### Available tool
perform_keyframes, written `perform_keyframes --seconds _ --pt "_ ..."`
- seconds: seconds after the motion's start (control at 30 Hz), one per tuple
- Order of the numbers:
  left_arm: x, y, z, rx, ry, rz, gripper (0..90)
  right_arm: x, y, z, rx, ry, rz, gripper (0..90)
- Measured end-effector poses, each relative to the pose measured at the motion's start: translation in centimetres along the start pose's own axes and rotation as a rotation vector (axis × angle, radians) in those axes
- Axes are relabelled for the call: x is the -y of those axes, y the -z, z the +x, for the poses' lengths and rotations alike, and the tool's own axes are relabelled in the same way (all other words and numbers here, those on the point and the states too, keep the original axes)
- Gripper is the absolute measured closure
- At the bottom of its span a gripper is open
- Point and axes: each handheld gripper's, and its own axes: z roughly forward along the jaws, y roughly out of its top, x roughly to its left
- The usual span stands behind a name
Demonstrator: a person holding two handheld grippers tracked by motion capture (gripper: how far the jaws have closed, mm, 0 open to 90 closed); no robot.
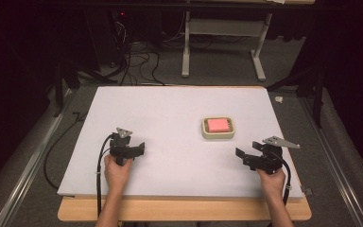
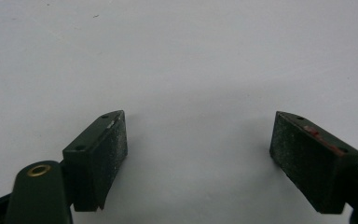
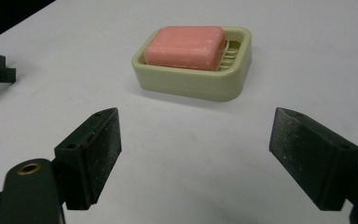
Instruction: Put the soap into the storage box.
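The pink soap bar (image 3: 185,47) lies in the cream soap dish (image 3: 200,84), and that dish is the landmark here: it sits on the white bench (image 1: 170,123), toward the far right of its middle. The right tongs (image 1: 248,155) stand just near-right of the dish, jaws wide and aimed at it, holding nothing. The left tongs (image 1: 134,150) hover well to the dish's left, also wide and empty, over bare bench.

To lift the soap well, I judge the right tongs should come in over the dish and close across the bar's narrow sides, above the dish rim, since the bar sits partly sunk. The left tongs could steady the dish wall.

There is bare bench all round the dish; its far and right edges lie closest to it.
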Motion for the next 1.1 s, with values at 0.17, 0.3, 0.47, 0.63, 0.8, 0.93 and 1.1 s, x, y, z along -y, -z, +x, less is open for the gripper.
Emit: perform_keyframes --seconds 0.17,0.3,0.47,0.63,0.8,0.93,1.1 --pt "0.0 0.0 0.0 0.000 0.000 0.000 19.5 0.1 -0.3 0.4 -0.005 0.007 0.011 17.6" --pt "0.0 0.0 0.0 0.000 0.000 0.000 19.5 0.4 -1.0 0.8 -0.015 0.017 0.029 17.8" --pt "0.0 0.0 0.0 0.000 0.000 0.000 19.5 0.6 -1.4 1.1 -0.014 0.036 0.050 17.8" --pt "0.0 0.0 0.0 0.000 0.000 0.000 19.5 0.9 -2.1 1.2 -0.017 0.037 0.079 17.8" --pt "0.0 0.0 0.0 0.000 0.000 0.000 19.5 1.2 -2.5 1.3 -0.013 0.046 0.105 17.8" --pt "0.0 0.0 0.0 0.000 -0.001 0.000 19.5 1.5 -3.0 1.4 -0.008 0.054 0.127 17.8" --pt "0.0 0.0 0.0 0.000 -0.001 0.000 19.5 1.8 -3.5 1.5 0.019 0.075 0.167 17.8"
